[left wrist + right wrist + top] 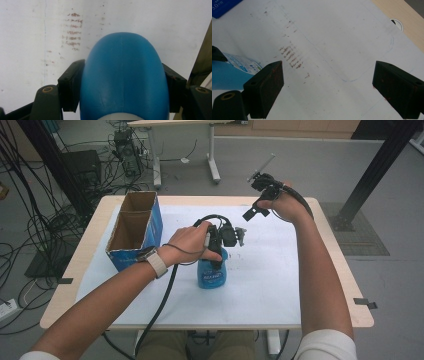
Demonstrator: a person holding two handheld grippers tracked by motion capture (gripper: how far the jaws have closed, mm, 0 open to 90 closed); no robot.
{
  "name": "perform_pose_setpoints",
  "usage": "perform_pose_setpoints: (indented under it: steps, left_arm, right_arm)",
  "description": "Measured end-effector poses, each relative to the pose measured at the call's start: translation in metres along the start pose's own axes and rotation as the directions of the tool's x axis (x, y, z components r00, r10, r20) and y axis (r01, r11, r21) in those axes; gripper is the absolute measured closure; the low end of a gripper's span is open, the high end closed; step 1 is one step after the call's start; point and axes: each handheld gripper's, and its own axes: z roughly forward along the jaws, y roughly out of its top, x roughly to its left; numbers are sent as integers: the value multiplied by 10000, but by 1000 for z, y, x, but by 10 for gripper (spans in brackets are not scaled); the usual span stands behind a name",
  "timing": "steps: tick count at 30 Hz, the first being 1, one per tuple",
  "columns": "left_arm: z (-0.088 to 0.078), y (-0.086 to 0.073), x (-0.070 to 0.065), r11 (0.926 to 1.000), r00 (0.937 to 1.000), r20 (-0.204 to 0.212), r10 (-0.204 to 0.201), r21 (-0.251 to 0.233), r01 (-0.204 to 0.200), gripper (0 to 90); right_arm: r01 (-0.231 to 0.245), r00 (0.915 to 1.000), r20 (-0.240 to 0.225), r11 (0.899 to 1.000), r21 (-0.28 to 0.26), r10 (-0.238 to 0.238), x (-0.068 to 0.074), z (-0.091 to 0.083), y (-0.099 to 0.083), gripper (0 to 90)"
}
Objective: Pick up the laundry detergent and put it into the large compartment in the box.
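Note:
A blue plastic bottle [212, 275] with a printed label stands upright on the white sheet near the middle of the table. My left gripper [218, 254] comes down on it from above, and in the left gripper view its black pads [71, 85] press both sides of the bottle's rounded blue body [125, 75]. My right gripper [256, 210] is held up over the far right part of the table, apart from the bottle. Its jaws stand wide open in the right gripper view [328, 87] with bare sheet between them, and the bottle [229, 75] lies off to the left.
An open blue cardboard box [135, 227] with two compartments stands at the table's left; its corner [223, 6] shows in the right gripper view. The white sheet [265, 280] bears brownish smudges [290, 57]. Cables and table legs lie on the floor beyond the far edge.

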Motion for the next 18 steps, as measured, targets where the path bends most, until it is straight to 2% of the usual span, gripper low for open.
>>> perform_pose_setpoints:
  steps: [8, 9, 18]
  left_arm:
    - [-1, 2, 4, 9999, 9999, 135, 90, 78, -91, 364]
    - [0, 0, 4, 10000, 9998, 190, -13, -5, 13, 364]
    - [0, 1, 4, 10000, 9998, 207, -66, 26, 65, 366]
  right_arm:
    - [-35, 10000, 9, 10000, -10, 35, 0, -1, 0, 100]
    - [-45, 10000, 13, 10000, -16, 45, 1, -1, 0, 100]
    - [-18, 10000, 22, 10000, -23, 19, 0, -1, -1, 101]
